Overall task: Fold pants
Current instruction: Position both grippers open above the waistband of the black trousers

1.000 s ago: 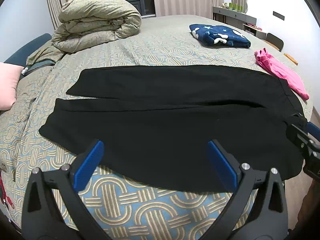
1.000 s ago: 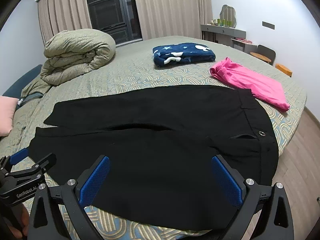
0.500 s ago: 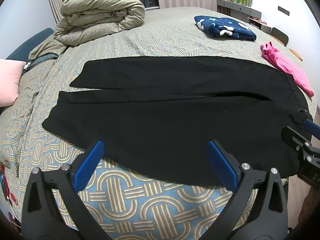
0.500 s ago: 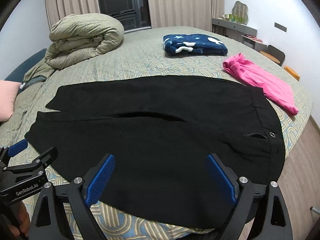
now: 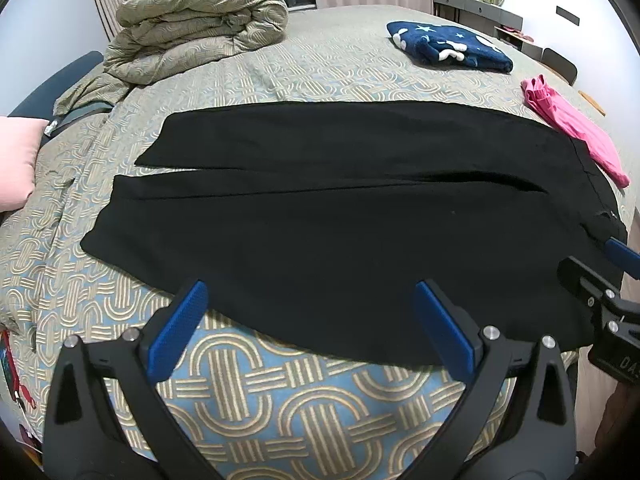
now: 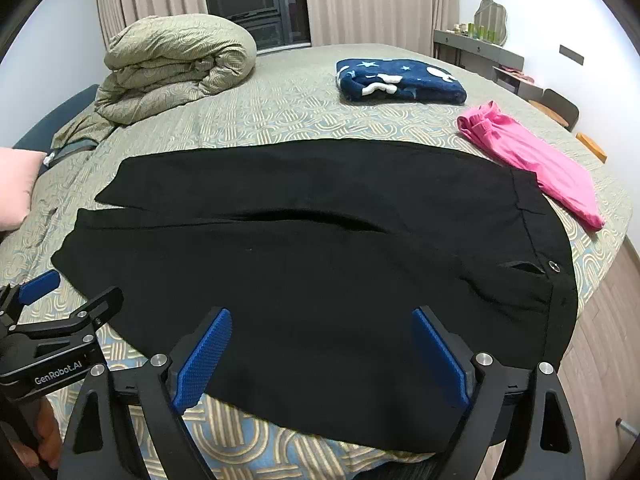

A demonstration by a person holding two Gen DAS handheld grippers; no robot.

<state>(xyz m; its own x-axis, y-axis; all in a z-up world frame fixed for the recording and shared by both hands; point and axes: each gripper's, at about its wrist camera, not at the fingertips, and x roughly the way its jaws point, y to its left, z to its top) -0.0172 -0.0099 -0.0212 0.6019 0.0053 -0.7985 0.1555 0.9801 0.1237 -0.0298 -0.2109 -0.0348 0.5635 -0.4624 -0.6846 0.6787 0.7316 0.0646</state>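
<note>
Pants (image 5: pixel 340 232): black, spread flat across bed (image 5: pixel 280 392), 2 legs side by side, waistband at right edge | Left gripper (image 5: pixel 308 328): jaws spread, above near hem, holding nothing | Right gripper (image 6: pixel 324 356): jaws spread, over near leg, holding nothing

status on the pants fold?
Done: black pants lie spread flat on the bed, legs side by side. In hand: nothing; left gripper and right gripper hover open at the near edge. Left: every fold.
</note>
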